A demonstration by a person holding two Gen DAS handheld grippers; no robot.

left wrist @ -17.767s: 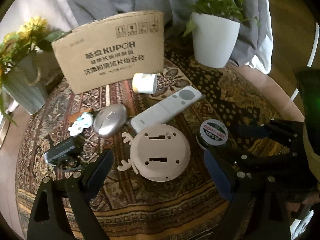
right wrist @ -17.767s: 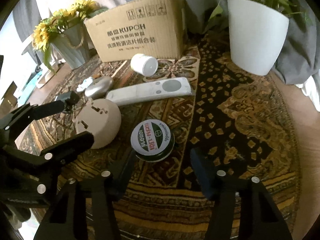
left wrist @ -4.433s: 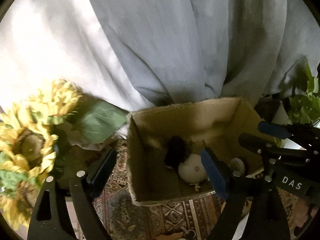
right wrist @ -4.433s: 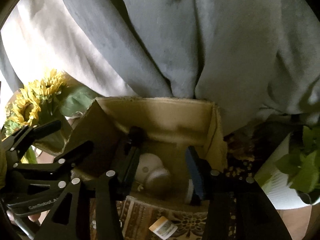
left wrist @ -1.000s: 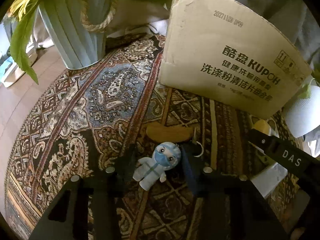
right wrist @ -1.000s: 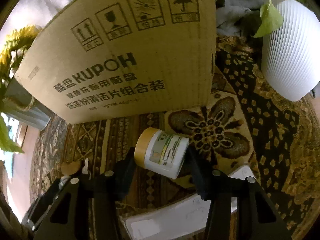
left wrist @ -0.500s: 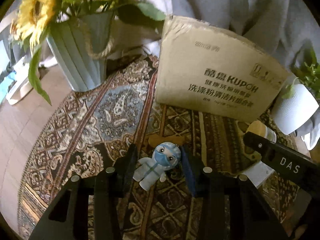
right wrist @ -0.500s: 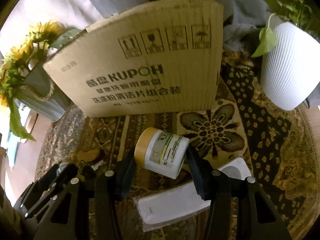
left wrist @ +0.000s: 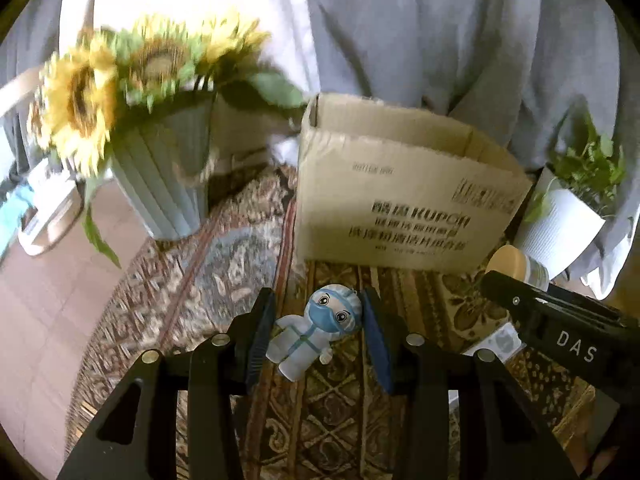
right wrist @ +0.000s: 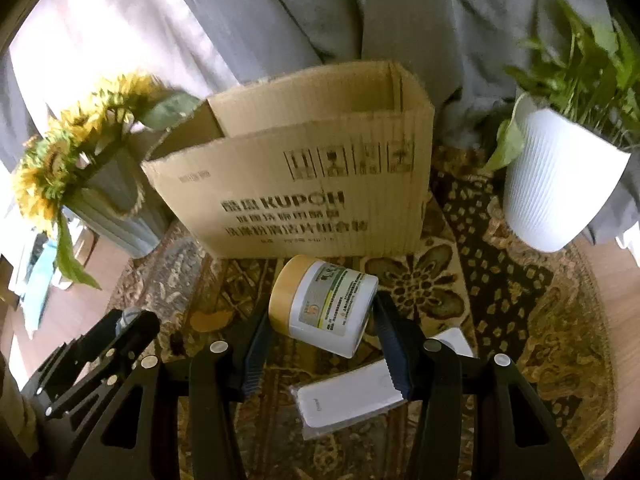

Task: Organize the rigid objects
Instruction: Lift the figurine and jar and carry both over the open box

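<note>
My left gripper [left wrist: 318, 334] is shut on a small white doll with a blue mask [left wrist: 316, 330] and holds it above the patterned rug. My right gripper [right wrist: 322, 338] is shut on a white jar with a tan lid [right wrist: 322, 304], lifted off the rug. The open cardboard box [left wrist: 404, 200] stands behind both, and it also shows in the right wrist view [right wrist: 296, 184]. A white remote [right wrist: 348, 396] lies on the rug below the jar. The right gripper's arm crosses the left wrist view at the right, with the jar [left wrist: 516, 266] behind it.
A grey vase of sunflowers [left wrist: 160, 176] stands left of the box. A white ribbed pot with a green plant [right wrist: 560, 196] stands right of it. Grey curtains hang behind. The round rug-covered table's edge [right wrist: 600, 320] curves at the right. A tan piece [right wrist: 208, 320] lies on the rug.
Both grippers have risen with their objects, the doll and the jar, and now look at the box's top rim from higher up. The tan piece stayed on the rug.
</note>
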